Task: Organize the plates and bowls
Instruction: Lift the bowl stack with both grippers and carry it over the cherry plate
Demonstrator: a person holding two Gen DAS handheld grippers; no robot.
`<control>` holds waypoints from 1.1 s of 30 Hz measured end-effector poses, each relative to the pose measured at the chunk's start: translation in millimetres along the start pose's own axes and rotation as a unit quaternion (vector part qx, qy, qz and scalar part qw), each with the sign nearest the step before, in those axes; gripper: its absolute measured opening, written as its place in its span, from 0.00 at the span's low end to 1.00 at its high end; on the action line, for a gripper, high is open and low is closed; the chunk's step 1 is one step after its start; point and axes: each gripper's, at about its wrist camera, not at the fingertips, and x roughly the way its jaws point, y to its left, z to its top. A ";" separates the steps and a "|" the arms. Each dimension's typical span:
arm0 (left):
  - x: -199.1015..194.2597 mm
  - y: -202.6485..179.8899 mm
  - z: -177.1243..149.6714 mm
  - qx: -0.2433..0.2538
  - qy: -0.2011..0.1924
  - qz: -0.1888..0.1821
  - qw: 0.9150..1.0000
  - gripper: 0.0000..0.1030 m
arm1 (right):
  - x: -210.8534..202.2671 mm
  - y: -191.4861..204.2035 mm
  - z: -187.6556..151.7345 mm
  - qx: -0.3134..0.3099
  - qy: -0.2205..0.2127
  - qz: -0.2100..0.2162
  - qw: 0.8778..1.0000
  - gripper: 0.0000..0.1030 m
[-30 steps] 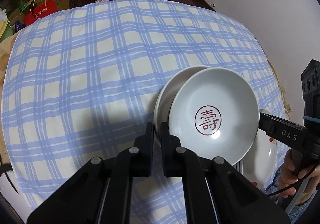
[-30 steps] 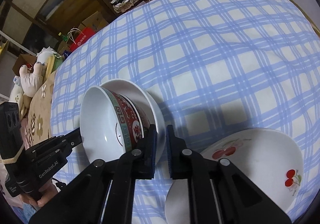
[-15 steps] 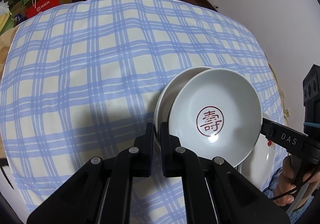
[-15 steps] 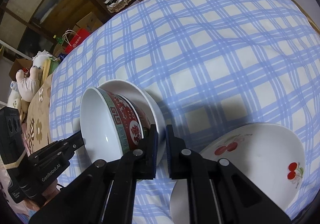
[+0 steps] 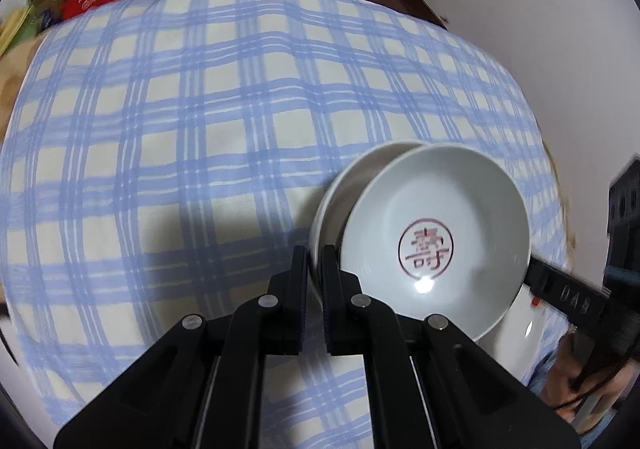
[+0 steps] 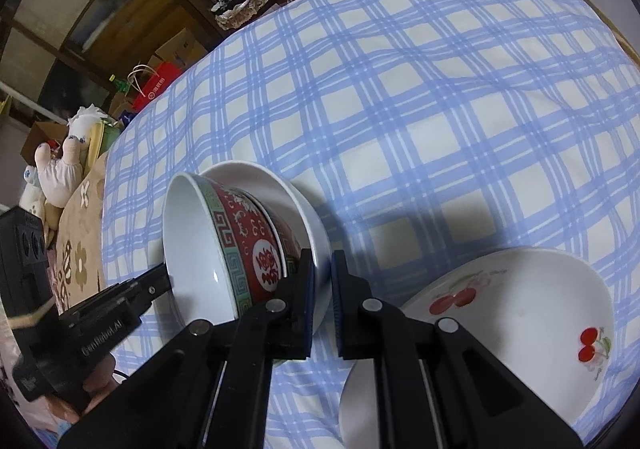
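Right wrist: cherry plate (image 6: 520,333) just beside tilted white plate (image 6: 308,209).

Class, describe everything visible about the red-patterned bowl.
The red-patterned bowl looks like glazed ceramic: white inside with a red circled character at the bottom, red outside with a green key-pattern band and white medallion. It is tipped on edge, nested in a white plate above the checked cloth, both tools at the stack's rims.
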 end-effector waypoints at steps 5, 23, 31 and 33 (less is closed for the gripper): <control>-0.6 0.0 -0.7 -0.007 -0.004 0.000 1.000 0.04 | -0.5 2.6 -0.4 -0.005 -0.008 -0.006 1.000 0.11; 3.9 -15.8 1.5 0.019 -0.016 0.024 0.999 0.04 | -0.1 6.3 -1.5 -0.031 -0.006 -0.013 0.999 0.11; 4.5 -30.6 -5.5 0.064 -0.040 0.048 0.996 0.04 | -2.1 8.2 -4.9 -0.050 -0.020 -0.020 0.998 0.10; 7.0 -32.8 -4.1 0.060 -0.040 0.046 0.996 0.03 | -2.4 9.1 -4.4 -0.051 -0.016 -0.024 0.998 0.10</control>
